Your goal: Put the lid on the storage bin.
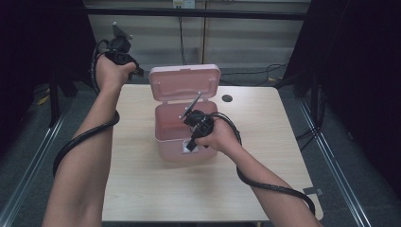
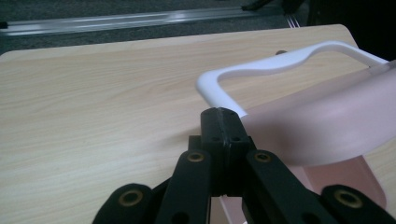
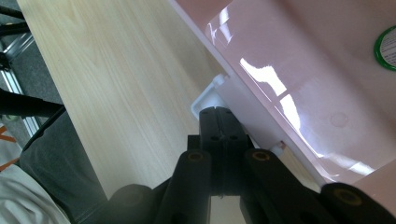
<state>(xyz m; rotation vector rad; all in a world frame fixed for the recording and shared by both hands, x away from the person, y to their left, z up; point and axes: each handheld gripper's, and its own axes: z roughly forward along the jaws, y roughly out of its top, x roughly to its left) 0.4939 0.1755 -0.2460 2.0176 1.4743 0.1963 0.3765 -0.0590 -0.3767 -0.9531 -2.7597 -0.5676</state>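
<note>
A pink plastic box (image 1: pixel 184 142) stands in the middle of the table with its lid (image 1: pixel 184 81) hinged up at the back. My left gripper (image 1: pixel 139 72) is raised at the lid's left edge, jaws shut and empty. In the left gripper view its shut tips (image 2: pixel 223 115) sit just in front of the lid's white handle (image 2: pixel 280 63) and the pink lid (image 2: pixel 327 123). My right gripper (image 1: pixel 191 145) points down at the box's front wall. Its shut tips (image 3: pixel 219 113) are right by the white latch (image 3: pixel 206 101) on the box rim (image 3: pixel 261 116), with nothing between them.
The light wooden table (image 1: pixel 142 189) has bare room all around the box. A round object with a green rim (image 3: pixel 386 46) lies inside the box. A small dark hole (image 1: pixel 227 98) marks the tabletop behind the box. Black frame posts and cables stand beyond the far edge.
</note>
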